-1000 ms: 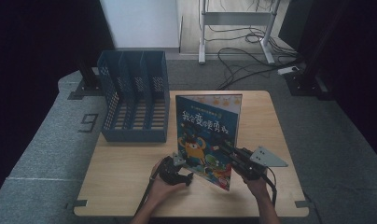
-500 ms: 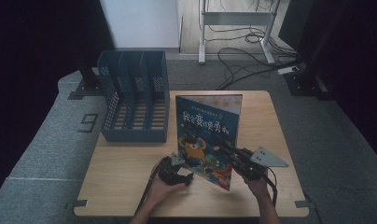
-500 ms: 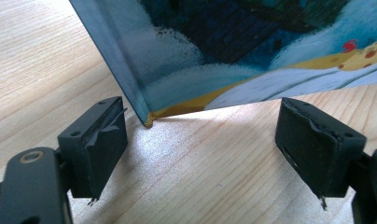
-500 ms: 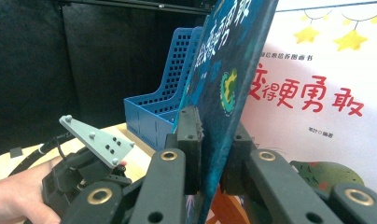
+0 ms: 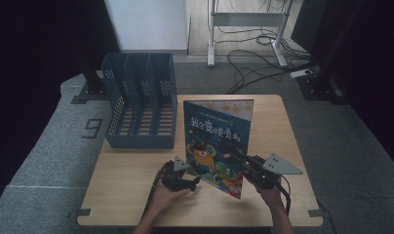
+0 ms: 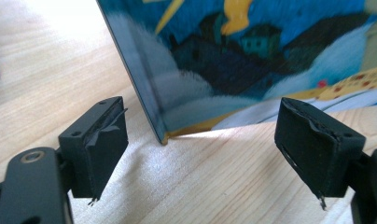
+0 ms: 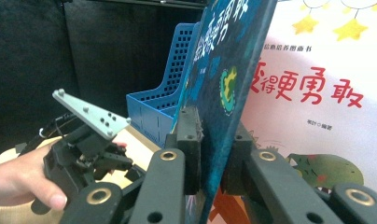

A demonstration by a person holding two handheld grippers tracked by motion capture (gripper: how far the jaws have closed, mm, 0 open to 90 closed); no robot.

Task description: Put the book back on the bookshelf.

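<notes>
**Picture book held upright by one edge; second gripper waiting at its lower corner**

The picture book (image 5: 218, 139) stands on edge near the front edge of the tabletop (image 5: 131, 165), right of the middle, its blue cover facing the person. Only its lower left corner appears to meet the wood in the left gripper view; the rest of the bottom edge rises away from the surface.

Handling judgement: a thin hardback or stiff-covered book, flat, light, and rigid enough to stay straight while held from one side. The cover looks glossy, so it may slide between pads, and a hold at one edge leaves it free to swing. The spine or a cover edge close to the middle of the height is the sound place to grip; a corner alone would let it pivot.

The right gripper (image 5: 240, 161) is pressed together on the book's right edge, low down, one jaw on each face as seen in the right gripper view (image 7: 210, 140). The left gripper (image 5: 195, 181) stands spread, its pads either side of the lower corner (image 6: 164, 136) without touching it.

A blue file rack (image 5: 141, 105) sits at the tabletop's back left corner, well apart from the book, its slots empty.
</notes>
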